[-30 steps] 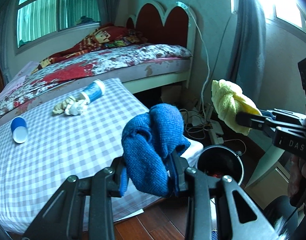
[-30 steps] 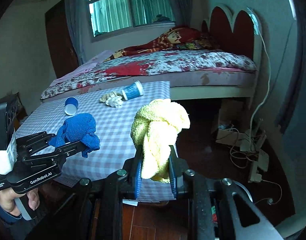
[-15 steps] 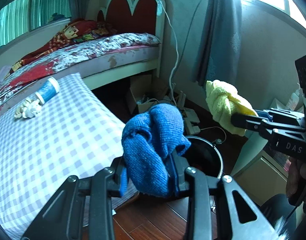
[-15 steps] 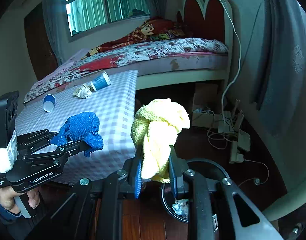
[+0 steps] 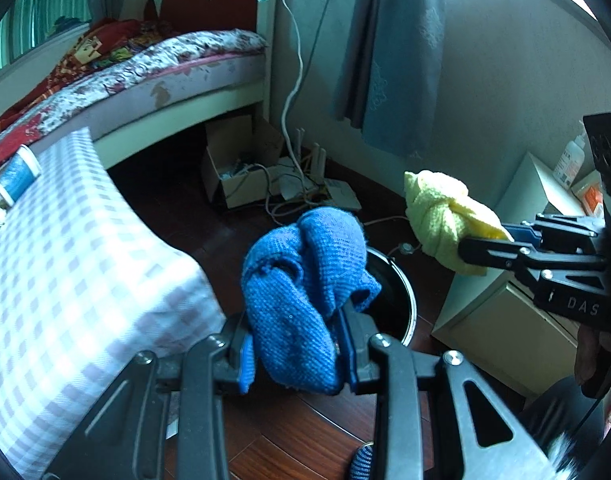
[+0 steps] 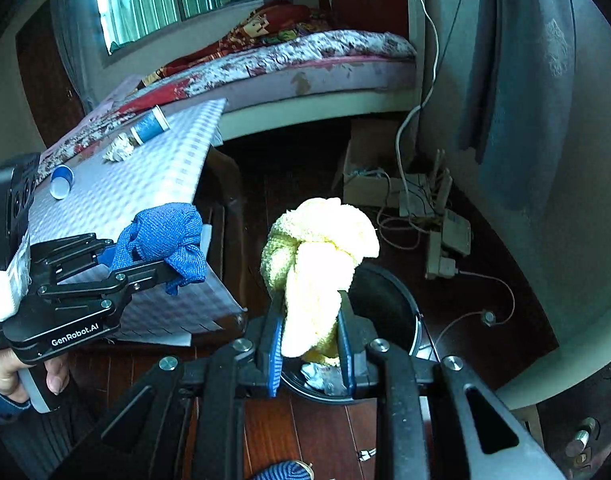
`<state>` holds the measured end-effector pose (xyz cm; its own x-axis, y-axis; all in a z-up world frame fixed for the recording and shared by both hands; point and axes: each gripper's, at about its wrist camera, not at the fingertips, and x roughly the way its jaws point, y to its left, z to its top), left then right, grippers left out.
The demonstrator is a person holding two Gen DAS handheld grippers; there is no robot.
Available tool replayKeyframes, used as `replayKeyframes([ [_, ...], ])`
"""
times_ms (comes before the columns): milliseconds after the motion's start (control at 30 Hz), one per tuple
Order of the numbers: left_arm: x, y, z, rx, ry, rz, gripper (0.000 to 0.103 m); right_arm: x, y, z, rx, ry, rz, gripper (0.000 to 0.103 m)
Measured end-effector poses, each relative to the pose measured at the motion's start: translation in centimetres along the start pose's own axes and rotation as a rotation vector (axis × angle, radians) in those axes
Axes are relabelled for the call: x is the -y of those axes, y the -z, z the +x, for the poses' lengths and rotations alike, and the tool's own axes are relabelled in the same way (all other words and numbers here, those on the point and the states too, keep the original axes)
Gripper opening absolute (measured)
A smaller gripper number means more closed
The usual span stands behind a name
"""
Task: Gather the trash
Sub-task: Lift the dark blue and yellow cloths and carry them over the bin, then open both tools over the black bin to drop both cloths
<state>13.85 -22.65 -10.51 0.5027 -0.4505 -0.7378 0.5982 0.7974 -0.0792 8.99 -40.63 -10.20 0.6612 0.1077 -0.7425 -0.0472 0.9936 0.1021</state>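
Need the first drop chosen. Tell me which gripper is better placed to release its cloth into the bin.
Right, probably: its yellow cloth hangs above the black bin; the blue cloth sits nearer the table.

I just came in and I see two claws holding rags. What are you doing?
A person is tidying up with a grabber in each hand. The left gripper is clamped on a knotted blue cloth, and the right gripper is clamped on a knotted yellow cloth. Both hang near a black bin on the floor. A blue cup and other litter lie on the checked table.
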Motion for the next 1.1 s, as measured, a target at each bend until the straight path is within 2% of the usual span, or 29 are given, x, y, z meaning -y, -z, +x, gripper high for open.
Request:
replayKeyframes([
  [300,0.7,0.1,6.2,-0.116,0.034,0.009,0.034,2.8,1.4,4.5,-0.109,0.004,-0.031,0.025],
  [667,0.6,0.8,10.5,-0.194,0.051,0.035,0.034,4.0,2.4,9.6,-0.201,-0.012,-0.062,0.025],
  [900,0.4,1.3,12.3,-0.237,0.078,0.018,0.035,4.2,2.8,10.9,-0.225,-0.029,-0.052,0.025],
  [933,0.4,1.2,12.5,-0.235,0.081,0.015,0.039,4.2,2.9,11.1,-0.234,-0.036,-0.053,0.026],
  [967,0.4,1.3,12.6,-0.227,0.074,0.004,0.051,4.2,3.0,11.6,-0.255,-0.034,-0.065,0.029],
  [1000,0.2,1.4,12.9,-0.229,0.061,-0.01,0.064,4.2,3.2,12.1,-0.268,0.012,-0.085,0.051],
  [1033,-0.1,1.6,13.2,-0.242,0.06,-0.033,0.087,4.4,3.5,12.3,-0.269,0.086,-0.104,0.09],
  [1067,-0.4,1.7,13.5,-0.249,0.059,-0.052,0.092,4.8,3.9,12.5,-0.27,0.129,-0.114,0.102],
  [1100,-0.6,1.9,13.7,-0.261,0.042,-0.063,0.092,5.4,4.3,12.7,-0.285,0.156,-0.105,0.102],
])
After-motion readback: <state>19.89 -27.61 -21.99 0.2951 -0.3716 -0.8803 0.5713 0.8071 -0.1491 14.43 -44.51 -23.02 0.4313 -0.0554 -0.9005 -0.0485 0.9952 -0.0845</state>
